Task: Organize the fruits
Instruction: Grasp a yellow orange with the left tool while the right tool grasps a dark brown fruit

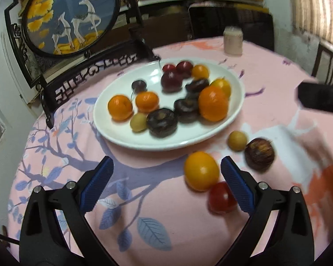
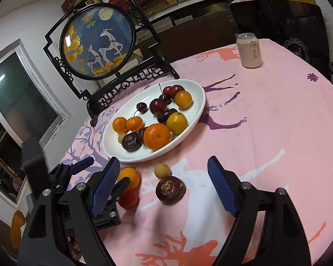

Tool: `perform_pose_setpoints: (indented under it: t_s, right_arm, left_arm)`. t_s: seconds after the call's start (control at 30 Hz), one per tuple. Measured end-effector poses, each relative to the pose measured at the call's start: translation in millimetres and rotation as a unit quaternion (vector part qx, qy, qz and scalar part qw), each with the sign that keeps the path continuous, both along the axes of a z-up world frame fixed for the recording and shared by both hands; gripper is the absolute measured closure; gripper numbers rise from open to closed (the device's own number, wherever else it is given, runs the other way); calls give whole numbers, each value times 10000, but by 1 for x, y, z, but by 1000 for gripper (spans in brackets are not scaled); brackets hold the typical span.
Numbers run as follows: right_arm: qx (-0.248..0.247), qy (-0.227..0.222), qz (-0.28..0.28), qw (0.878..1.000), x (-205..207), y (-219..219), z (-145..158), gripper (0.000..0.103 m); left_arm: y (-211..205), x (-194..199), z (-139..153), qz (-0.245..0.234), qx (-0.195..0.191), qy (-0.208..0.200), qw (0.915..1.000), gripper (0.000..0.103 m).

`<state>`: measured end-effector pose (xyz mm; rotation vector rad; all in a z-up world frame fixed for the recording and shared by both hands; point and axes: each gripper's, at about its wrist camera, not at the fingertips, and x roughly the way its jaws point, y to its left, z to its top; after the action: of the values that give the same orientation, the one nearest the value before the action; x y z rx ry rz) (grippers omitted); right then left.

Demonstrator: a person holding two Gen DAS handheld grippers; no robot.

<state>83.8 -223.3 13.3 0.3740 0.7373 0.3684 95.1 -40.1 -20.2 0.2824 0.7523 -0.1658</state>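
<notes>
A white oval plate [image 1: 113, 133] [image 2: 197, 88] holds several oranges, dark plums, cherries and brown fruits. On the pink cloth in front of it lie a yellow-orange fruit [image 1: 201, 170] [image 2: 131, 175], a red fruit [image 1: 222, 197] [image 2: 128, 199], a small tan fruit [image 1: 237, 140] [image 2: 162, 170] and a dark brown fruit [image 1: 258, 154] [image 2: 170, 190]. My left gripper [image 1: 166, 166] is open, with the yellow and red fruits just inside its right finger. My right gripper [image 2: 164, 164] is open, with the tan and brown fruits between its fingers, untouched.
A drink can [image 1: 233, 41] [image 2: 249, 49] stands at the far side of the round table. A round deer picture in a black carved stand [image 1: 71, 15] [image 2: 97, 42] rises behind the plate. One blue finger [image 2: 81, 165] of the left gripper shows beside the right one.
</notes>
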Motion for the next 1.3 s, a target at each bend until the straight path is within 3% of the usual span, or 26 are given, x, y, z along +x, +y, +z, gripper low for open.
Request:
perform_pose_setpoints:
  t_s: [0.07,0.23,0.33,0.43,0.6,0.73,1.03,1.07,1.1,1.17,1.3]
  right_arm:
    - [5,26,2,10000,1,0,-1,22]
    - [33,41,-24,10000,1,-2,-1,22]
    - [87,61,20,9999,0,-1,0,21]
    - [77,37,78,9999,-1,2,1,21]
    - [42,23,66,10000,-1,3,1,21]
    - [31,25,66,10000,-1,3,0,21]
    - [-35,81,37,10000,1,4,-2,21]
    - [-37,82,45,9999,1,5,-2,21]
    - [-38,81,47,9999,1,5,-3,21]
    - [-56,67,31,10000,0,5,-3,22]
    - [-41,58,39,10000,0,5,-2,22]
  left_arm:
    - [7,3,1,5,-206,147,9997,2]
    - [41,-1,11,540,-200,7,9983,2]
    - [62,-3,12,775,-536,120,9955,2]
    - [60,-10,16,558,-774,74,9954,2]
    - [23,-17,5,157,-17,-127,9998,2]
    - [15,-13,-1,77,150,-103,9998,3]
    - [14,4,-2,-233,-459,209,9985,6]
    - [14,3,-2,-315,-530,258,9978,15]
    - [14,2,-2,-392,-596,312,9970,35]
    - [14,1,-3,-573,-826,500,9937,55]
    - [13,5,-6,-507,-853,516,9937,56]
